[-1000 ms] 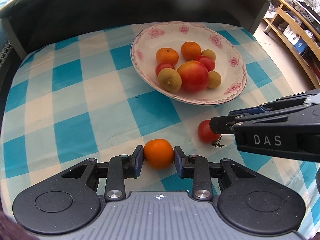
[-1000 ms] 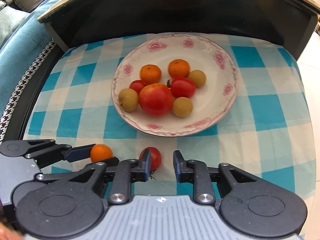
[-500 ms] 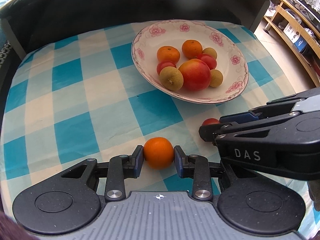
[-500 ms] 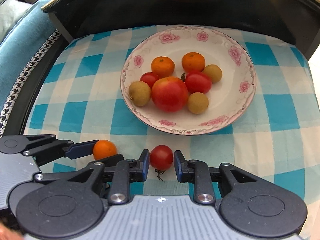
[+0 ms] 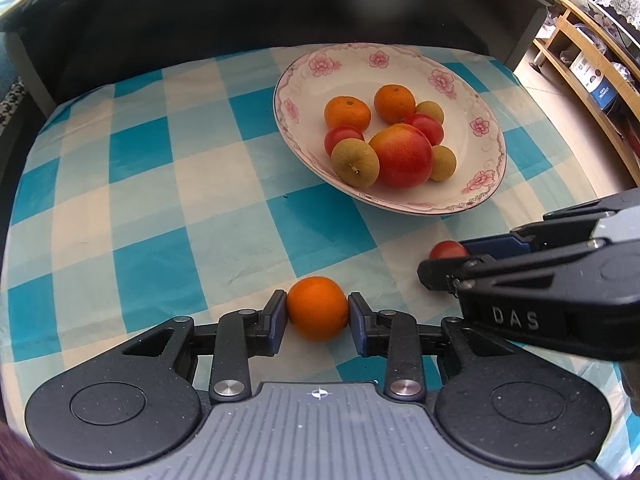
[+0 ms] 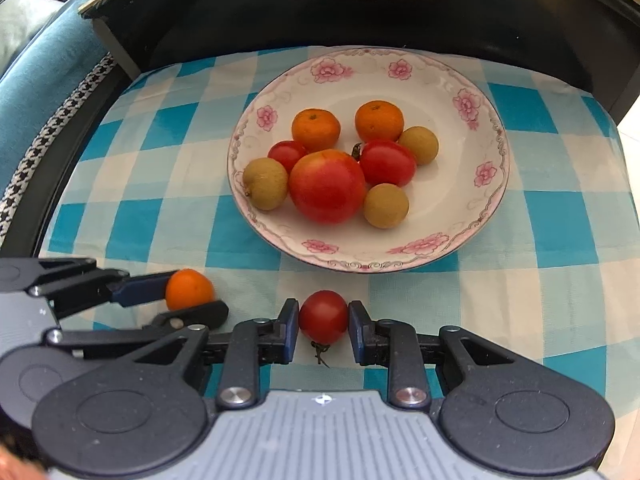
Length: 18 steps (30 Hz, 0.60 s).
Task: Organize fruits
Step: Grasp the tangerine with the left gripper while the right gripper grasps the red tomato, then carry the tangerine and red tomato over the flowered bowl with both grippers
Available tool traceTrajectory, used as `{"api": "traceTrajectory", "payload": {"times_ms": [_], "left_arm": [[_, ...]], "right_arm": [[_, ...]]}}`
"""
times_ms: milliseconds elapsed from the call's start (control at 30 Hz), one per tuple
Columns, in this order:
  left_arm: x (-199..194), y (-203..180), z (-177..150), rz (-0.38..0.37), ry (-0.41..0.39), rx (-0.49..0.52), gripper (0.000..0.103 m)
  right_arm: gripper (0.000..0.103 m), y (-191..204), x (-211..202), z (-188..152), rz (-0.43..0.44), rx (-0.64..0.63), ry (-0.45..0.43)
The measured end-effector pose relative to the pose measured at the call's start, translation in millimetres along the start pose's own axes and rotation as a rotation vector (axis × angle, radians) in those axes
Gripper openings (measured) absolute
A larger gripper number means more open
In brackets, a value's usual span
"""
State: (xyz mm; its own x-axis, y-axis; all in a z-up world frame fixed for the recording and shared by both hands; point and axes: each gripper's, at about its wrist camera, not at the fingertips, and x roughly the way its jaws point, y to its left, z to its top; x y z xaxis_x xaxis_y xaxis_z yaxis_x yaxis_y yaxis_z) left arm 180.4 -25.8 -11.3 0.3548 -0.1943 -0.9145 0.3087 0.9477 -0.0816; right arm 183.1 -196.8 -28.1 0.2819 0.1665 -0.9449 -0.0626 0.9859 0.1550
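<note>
Left gripper (image 5: 317, 314) is clamped on a small orange (image 5: 317, 308), its two blue-padded fingers (image 5: 276, 322) pressing the fruit from either side, low over the cloth (image 5: 168, 216) near the front edge. It tilts steeply downward. Whether the orange is off the cloth or resting on it I cannot tell.

Just to its right, the right gripper (image 6: 323, 330) is closed on a little red tomato (image 6: 323, 316), pads tight against both sides, with the dried stem hanging beneath. It also tilts steeply down. The two grippers sit side by side, close together, and the left one's fingers show in the right wrist view with the orange between them. In the left wrist view the right gripper comes in from the right edge, black with "DAS" on its side, and only the top of the tomato peeks over its fingers.

Beyond both, farther back and somewhat right of centre on the blue and cream checked cloth, stands the plate (image 6: 472, 92), white with pink flowers round the rim. In it lie two more oranges at the back, a big red apple (image 6: 327, 186) in the middle, two red tomatoes touching it, and three brownish round fruits (image 6: 265, 183) set around the pile.

A dark raised surround (image 6: 360, 12) borders the cloth at the back. A wooden shelf (image 5: 580, 40) stands off to the far right.
</note>
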Motion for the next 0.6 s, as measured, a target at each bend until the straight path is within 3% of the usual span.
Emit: {"api": "traceTrajectory", "payload": {"times_ms": [600], "left_arm": [[3.5, -7.0, 2.2, 0.018, -0.012, 0.024, 0.046]], "right_arm": [[0.028, -8.3, -10.8, -17.8, -0.070, -0.042, 0.006]]}}
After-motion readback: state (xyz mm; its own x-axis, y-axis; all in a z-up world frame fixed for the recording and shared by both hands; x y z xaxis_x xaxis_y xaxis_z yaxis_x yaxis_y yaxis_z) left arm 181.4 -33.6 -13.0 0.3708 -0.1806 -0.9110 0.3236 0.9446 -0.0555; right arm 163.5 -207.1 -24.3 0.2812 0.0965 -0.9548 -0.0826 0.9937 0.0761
